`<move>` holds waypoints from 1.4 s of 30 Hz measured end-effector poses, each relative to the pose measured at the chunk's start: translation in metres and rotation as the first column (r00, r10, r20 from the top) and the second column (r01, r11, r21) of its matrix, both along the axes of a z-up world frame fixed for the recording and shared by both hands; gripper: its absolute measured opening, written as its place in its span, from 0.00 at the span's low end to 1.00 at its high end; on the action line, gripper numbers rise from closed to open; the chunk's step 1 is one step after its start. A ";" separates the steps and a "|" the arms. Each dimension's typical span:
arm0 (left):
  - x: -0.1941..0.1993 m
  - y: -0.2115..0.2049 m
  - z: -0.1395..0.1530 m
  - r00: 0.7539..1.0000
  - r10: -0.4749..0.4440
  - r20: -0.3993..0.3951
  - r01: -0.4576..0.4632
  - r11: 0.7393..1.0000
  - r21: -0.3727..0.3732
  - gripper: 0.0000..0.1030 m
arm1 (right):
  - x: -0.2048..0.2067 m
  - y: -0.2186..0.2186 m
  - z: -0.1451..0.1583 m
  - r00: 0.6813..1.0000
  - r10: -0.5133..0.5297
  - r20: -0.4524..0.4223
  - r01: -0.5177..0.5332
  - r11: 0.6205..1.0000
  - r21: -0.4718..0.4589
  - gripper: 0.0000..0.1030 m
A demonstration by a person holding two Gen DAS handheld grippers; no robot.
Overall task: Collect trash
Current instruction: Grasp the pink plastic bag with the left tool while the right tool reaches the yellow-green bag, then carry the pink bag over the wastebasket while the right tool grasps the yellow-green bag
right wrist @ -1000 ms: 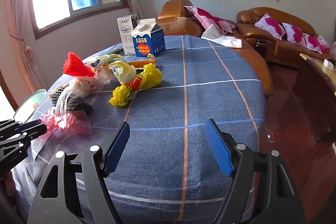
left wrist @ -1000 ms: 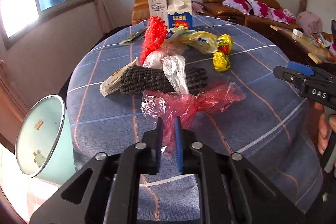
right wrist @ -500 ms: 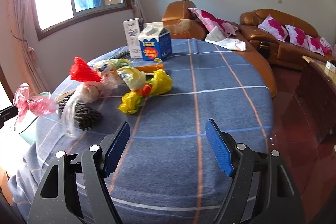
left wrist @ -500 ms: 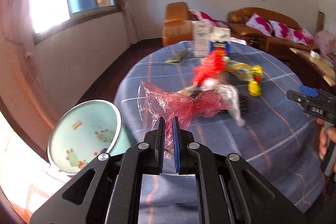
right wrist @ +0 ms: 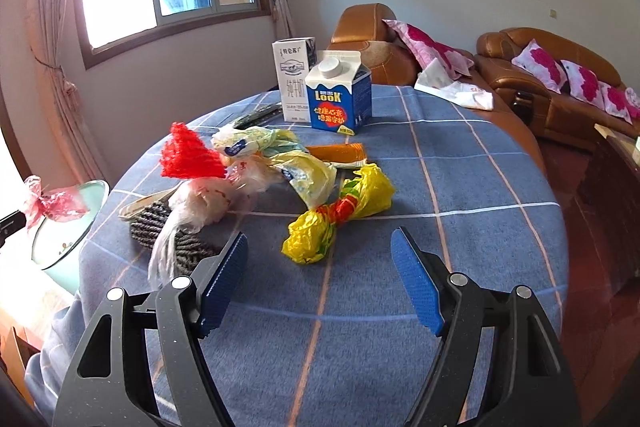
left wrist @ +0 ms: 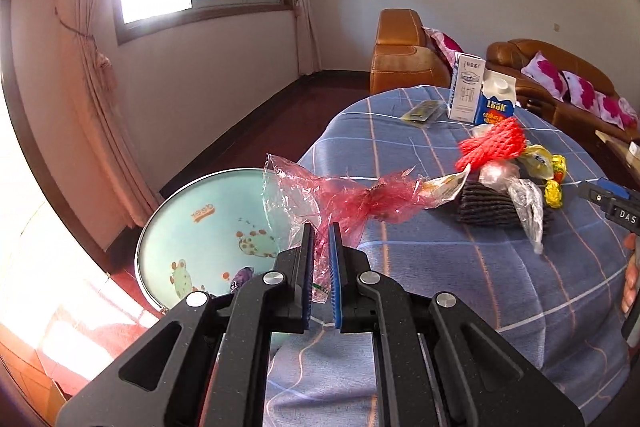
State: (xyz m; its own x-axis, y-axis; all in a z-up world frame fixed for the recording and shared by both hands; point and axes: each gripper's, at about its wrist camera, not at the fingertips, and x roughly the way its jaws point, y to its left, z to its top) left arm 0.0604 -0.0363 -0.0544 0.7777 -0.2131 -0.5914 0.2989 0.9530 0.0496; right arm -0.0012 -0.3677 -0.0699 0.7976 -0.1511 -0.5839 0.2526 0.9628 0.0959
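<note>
One piece of trash, the red plastic wrapper (left wrist: 340,199), was pinched between the blue pads of my left gripper (left wrist: 320,259), and I held it in the air off the table edge, above the near rim of the pale green bin (left wrist: 192,223) beside the table (left wrist: 460,267). My right gripper (right wrist: 320,279) hung over the tablecloth with its jaws wide apart and nothing in them, pointed at the yellow knotted bag (right wrist: 336,215). I judged the risk to be in the drop: the wrapper was thin and spread wide, part of it lay over the table side, not the bin mouth, so letting go here could leave it draped on the rim or fluttering to the floor. It could also cling to the pads. The rest of the pile, the red mesh (right wrist: 188,155), clear bags and cartons, waited on the table.
</note>
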 end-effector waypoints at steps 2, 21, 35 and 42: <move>0.000 0.001 -0.003 1.000 -0.002 -0.002 0.002 1.000 -0.002 0.07 | 0.004 -0.007 0.000 1.000 -0.016 -0.005 0.016 1.000 -0.002 0.71; 0.017 0.009 -0.015 0.999 0.038 -0.019 -0.038 0.999 0.004 0.07 | 0.095 -0.011 -0.005 0.990 0.070 -0.121 -0.072 0.997 -0.010 0.65; 0.025 0.028 -0.014 0.996 0.081 -0.022 -0.081 0.997 -0.009 0.07 | 0.086 0.003 0.021 0.993 0.108 -0.052 -0.113 0.987 -0.110 0.22; 0.031 0.048 -0.009 0.986 0.164 -0.011 -0.163 0.986 0.034 0.07 | 0.093 0.029 0.053 0.986 0.166 0.006 -0.164 0.976 -0.146 0.22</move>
State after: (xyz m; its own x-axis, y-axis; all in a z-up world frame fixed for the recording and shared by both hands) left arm 0.0915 0.0121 -0.0636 0.7921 -0.0641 -0.6070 0.1400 0.9870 0.0785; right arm 0.0921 -0.3382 -0.0172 0.8290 -0.0983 -0.5506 0.0886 0.9951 -0.0444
